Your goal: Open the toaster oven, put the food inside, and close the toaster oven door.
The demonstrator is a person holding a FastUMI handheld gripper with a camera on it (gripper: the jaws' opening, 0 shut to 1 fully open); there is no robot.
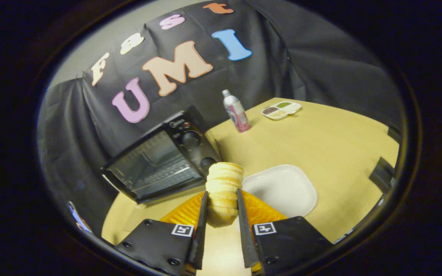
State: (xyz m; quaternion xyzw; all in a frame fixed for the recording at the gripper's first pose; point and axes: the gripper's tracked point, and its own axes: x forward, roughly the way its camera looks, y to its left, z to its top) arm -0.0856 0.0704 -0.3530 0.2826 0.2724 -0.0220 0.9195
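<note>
You've got the claw clamped on the bread, low centre of frame, lifted over the table. Looks soft and light, so squeeze gently mid-body. Oven sits left, door looks open.

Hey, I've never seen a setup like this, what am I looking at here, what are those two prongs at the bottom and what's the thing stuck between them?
The camera rides on a handheld tool and looks forward along its two fingers. Those fingers squeeze a ridged, pale bread roll, held up above a tan table. Just beyond the roll is a white plate. To the left stands a black toaster oven, its glass door apparently closed. Farther back are a bottle and a small divided dish holding food.
</note>
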